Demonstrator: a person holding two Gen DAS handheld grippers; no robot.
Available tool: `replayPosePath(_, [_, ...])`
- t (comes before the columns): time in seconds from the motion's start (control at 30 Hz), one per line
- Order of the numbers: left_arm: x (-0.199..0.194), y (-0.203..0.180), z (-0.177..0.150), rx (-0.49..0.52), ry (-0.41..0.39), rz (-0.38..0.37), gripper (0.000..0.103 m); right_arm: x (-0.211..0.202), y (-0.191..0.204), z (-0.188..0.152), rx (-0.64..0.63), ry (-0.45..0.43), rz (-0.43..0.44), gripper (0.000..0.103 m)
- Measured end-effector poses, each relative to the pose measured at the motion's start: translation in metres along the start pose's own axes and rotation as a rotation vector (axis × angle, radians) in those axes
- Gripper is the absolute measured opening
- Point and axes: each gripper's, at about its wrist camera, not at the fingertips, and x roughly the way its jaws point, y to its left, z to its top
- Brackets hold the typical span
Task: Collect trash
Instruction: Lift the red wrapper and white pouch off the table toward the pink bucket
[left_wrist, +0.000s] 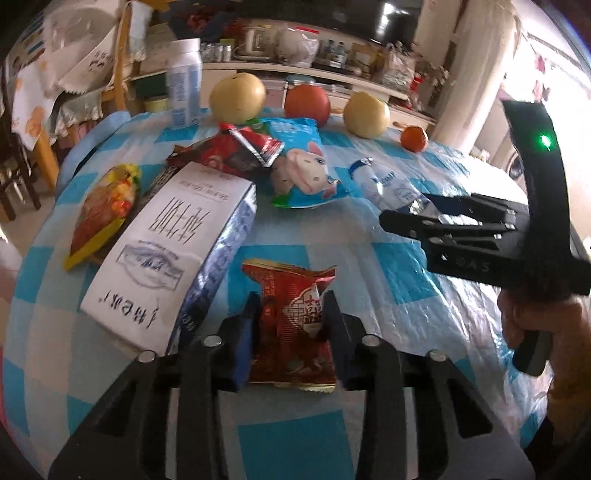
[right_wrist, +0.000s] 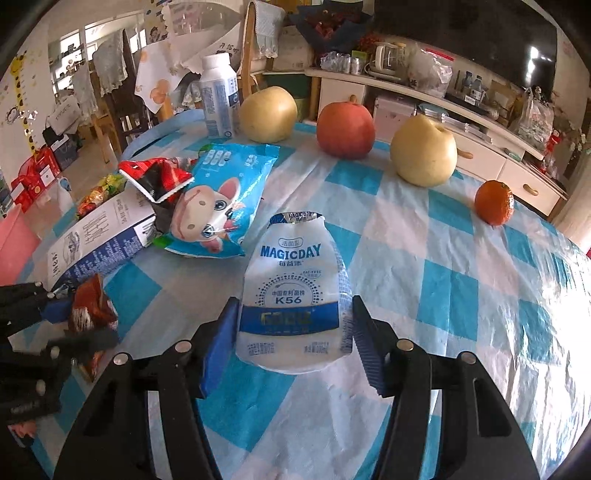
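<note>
Left claw (left_wrist: 291, 314) clamped on red wrapper (left_wrist: 291, 325); right claw (right_wrist: 291, 332) loosely astride white pouch (right_wrist: 291, 295).

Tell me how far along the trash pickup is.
Nothing looks cleared away yet. In hand: left gripper shut on the red wrapper; right gripper straddles the crushed Magicday bottle. Left: blue snack bag, carton, yellow packet.

Checked tablecloth (right_wrist: 424, 258), fruit (right_wrist: 423, 149), wrappers (right_wrist: 221, 199), carton (left_wrist: 166, 251)
</note>
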Motion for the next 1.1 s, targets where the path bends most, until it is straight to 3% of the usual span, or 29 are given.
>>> replayPosePath(0.7, [-0.048,0.025,-0.027,-0.143,-0.074,-0.084,0.032,-0.053,0.032,-0.051,0.116,0.009,0.07,0.06])
replayPosePath(1.1, [-0.09,0.067,-0.025,-0.186,-0.168,-0.051,0.032,-0.081,0.082,-0.073,0.087,0.009,0.105,0.06])
